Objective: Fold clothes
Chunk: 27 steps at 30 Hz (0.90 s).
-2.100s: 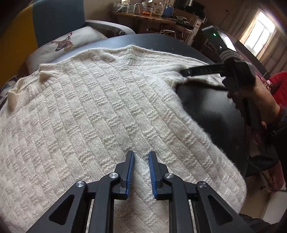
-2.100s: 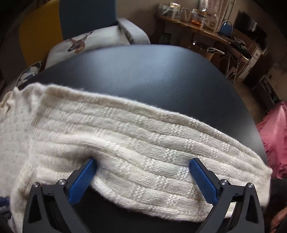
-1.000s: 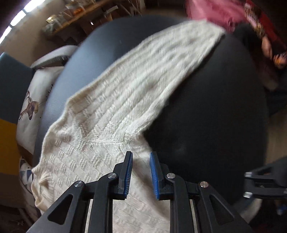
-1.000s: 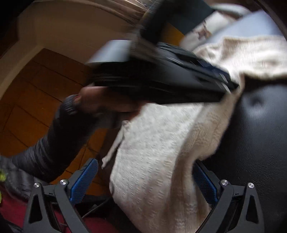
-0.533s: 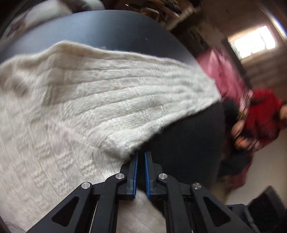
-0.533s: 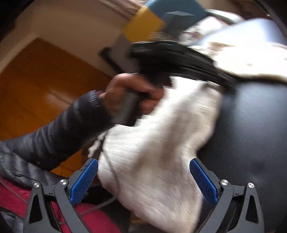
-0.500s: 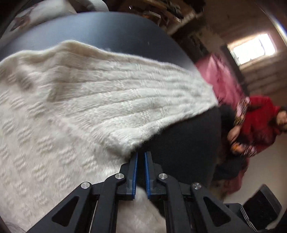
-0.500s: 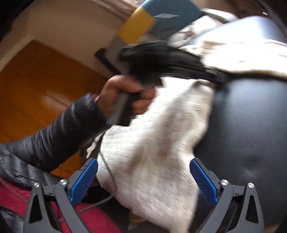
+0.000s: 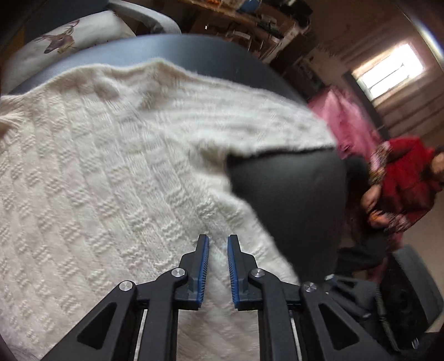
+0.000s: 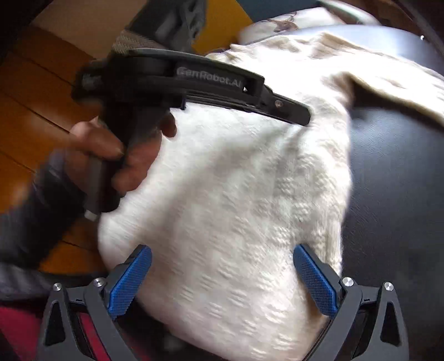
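A cream knitted sweater (image 9: 111, 172) lies spread on a round black table (image 9: 291, 200), one sleeve (image 9: 249, 116) running toward the table's right edge. My left gripper (image 9: 217, 241) hovers low over the sweater's body near its side edge, jaws a narrow gap apart with nothing pinched between them. In the right wrist view, the sweater (image 10: 236, 208) hangs over the table's (image 10: 394, 180) near edge. My right gripper (image 10: 222, 275) is wide open, with the sweater's lower part in the gap between its fingers. The left gripper (image 10: 302, 113), held by a hand (image 10: 116, 150), sits above the sweater near the armpit.
A chair with a deer-print cushion (image 9: 63, 41) stands behind the table. A person in red (image 9: 402, 188) sits at the right beside pink cloth (image 9: 341, 116). A cluttered desk (image 9: 249, 16) is at the back. Wooden floor (image 10: 27, 125) lies at the left.
The left gripper's jaws, nearly shut at the sleeve's armpit half a second ago, now stand slightly apart and sit further back over the body. The right gripper stays wide open.
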Available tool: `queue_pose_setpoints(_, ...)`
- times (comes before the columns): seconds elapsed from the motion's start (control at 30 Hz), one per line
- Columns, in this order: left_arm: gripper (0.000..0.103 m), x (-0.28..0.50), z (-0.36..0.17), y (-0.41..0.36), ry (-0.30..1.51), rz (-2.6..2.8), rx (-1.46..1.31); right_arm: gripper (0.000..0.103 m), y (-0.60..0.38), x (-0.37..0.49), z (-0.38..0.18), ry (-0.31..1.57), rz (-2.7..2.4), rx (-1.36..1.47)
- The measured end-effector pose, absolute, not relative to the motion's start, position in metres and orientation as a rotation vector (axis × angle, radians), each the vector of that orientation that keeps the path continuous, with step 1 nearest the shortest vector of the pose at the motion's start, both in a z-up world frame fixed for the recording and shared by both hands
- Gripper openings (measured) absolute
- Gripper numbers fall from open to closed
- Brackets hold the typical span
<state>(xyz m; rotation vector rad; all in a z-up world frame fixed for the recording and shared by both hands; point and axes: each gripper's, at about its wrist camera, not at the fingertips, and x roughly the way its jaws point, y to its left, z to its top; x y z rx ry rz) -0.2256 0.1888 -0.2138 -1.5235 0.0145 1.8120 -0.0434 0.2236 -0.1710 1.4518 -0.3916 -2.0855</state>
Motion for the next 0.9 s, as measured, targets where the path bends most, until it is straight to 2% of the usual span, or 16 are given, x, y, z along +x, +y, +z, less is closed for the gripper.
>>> queue_pose_setpoints(0.13, 0.013, -0.217, -0.217, 0.207, 0.054, 1.831, -1.517, 0.103, 0.234, -0.04, -0.168, -0.414, -2.107, 1.455)
queue_pose_setpoints(0.3, 0.013, -0.216, -0.198, 0.2, 0.029, 1.847, -1.409, 0.103, 0.29, -0.047, -0.133, -0.523, -2.262, 1.315)
queue_pose_setpoints(0.4, 0.013, -0.227, -0.186, 0.19, 0.007, 1.909, -1.353, 0.103, 0.347, -0.062, -0.115, -0.568, -2.529, 1.294)
queue_pose_setpoints(0.57, 0.013, -0.259, -0.184, 0.179, -0.048, 1.999, -1.354, 0.103, 0.416, -0.114, -0.104, -0.527, -2.866, 1.398)
queue_pose_setpoints(0.83, 0.013, -0.317, -0.193, 0.179, -0.099, 2.134, -1.371, 0.103, 0.443, -0.176, -0.156, -0.139, -2.931, 1.845)
queue_pose_setpoints(0.9, 0.013, -0.33, -0.197, 0.182, -0.077, 2.162, -1.396, 0.103, 0.461, -0.169, -0.167, -0.132, -2.926, 1.924)
